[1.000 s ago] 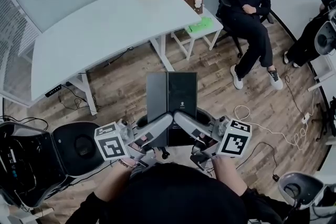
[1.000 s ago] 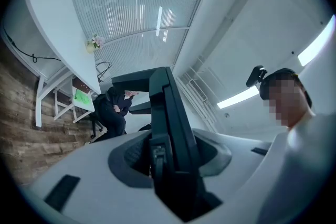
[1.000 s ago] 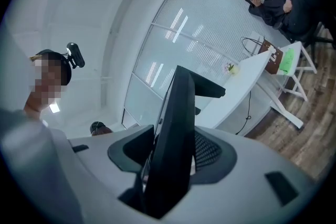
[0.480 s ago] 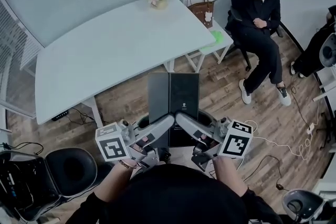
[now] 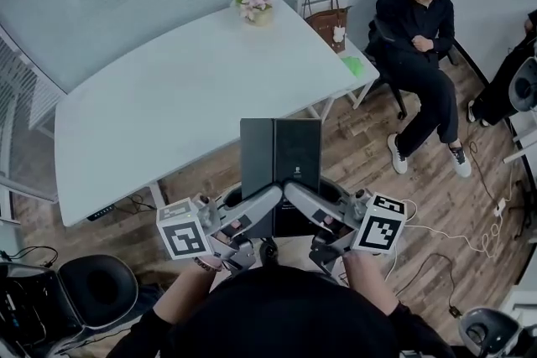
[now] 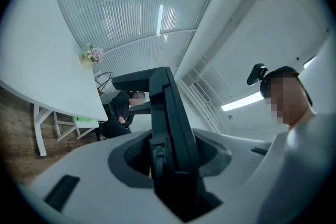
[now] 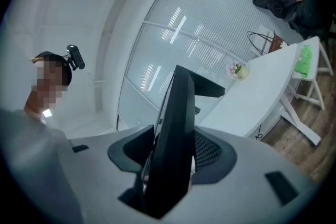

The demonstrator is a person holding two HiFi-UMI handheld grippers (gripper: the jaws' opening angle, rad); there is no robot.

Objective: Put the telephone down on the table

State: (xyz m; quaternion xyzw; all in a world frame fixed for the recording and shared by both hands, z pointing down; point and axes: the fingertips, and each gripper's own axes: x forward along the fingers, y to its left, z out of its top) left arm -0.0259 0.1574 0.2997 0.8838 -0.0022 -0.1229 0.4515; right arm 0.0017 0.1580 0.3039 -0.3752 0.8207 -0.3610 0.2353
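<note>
The telephone [image 5: 280, 168] is a flat black slab with a seam down its middle, held level above the wooden floor just short of the white table [image 5: 168, 88]. My left gripper [image 5: 262, 205] is shut on its near left edge and my right gripper [image 5: 299, 201] is shut on its near right edge. In the left gripper view the black telephone [image 6: 170, 128] stands edge-on, clamped in the left gripper [image 6: 168, 162]. The right gripper view shows the same dark edge of the telephone [image 7: 176, 128] wedged in the right gripper [image 7: 167, 168]. The pads are hidden behind the slab.
A small vase of flowers [image 5: 254, 2] stands at the table's far corner. Behind it are a brown handbag [image 5: 327, 8] on a white side stand and a seated person [image 5: 419, 38]. A black chair [image 5: 96, 289] sits at lower left; a white cable [image 5: 436, 226] lies on the floor.
Both grippers have carried the telephone toward the white table, which now lies closer. The black chair at the left has slipped back toward the lower corner. Both grips look the same.
</note>
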